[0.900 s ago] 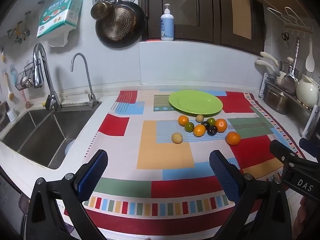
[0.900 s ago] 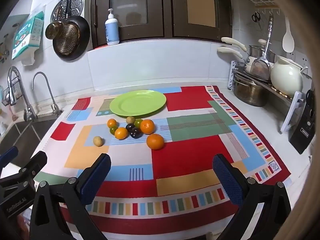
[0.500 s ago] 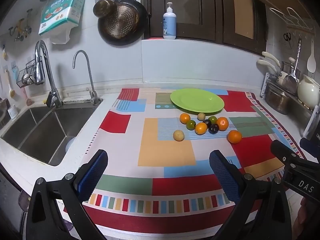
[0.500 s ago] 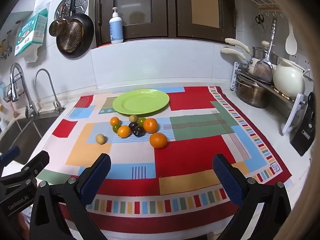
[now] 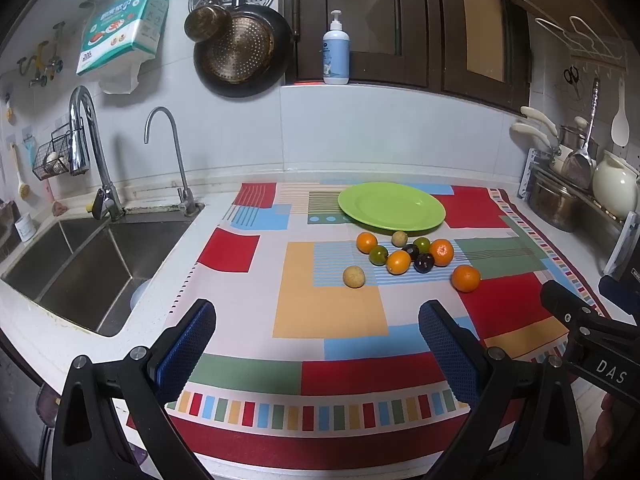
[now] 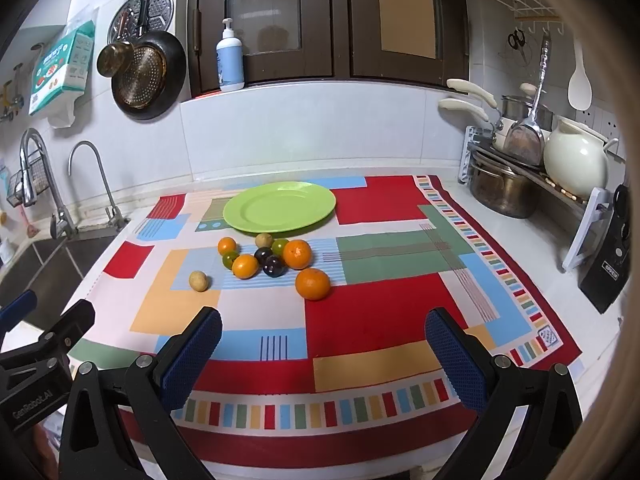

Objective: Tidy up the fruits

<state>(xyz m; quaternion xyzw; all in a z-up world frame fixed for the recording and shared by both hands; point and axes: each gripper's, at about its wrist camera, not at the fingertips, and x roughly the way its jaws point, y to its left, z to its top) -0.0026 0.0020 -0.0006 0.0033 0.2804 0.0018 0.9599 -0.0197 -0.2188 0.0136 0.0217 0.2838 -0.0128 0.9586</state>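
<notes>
A green plate [image 5: 391, 207] [image 6: 279, 207] lies at the back of a patchwork cloth [image 5: 328, 304]. In front of it sits a cluster of several small fruits: oranges [image 5: 465, 278] [image 6: 312, 283], green ones [image 5: 378, 255], dark plums [image 5: 423, 262] [image 6: 274, 266] and a tan fruit [image 5: 353, 276] [image 6: 198, 281] off to the left. My left gripper [image 5: 316, 340] is open and empty, well short of the fruits. My right gripper [image 6: 323, 344] is open and empty, near the cloth's front edge.
A steel sink [image 5: 76, 264] with two taps lies left of the cloth. Pots, a white kettle [image 6: 574, 158] and a dish rack stand on the right. Pans hang on the back wall. A black holder [image 6: 608, 264] leans at the right counter edge.
Both grippers have risen and tilted slightly, so the fruits and plate sit a little lower in both views. Nothing on the cloth has moved.
</notes>
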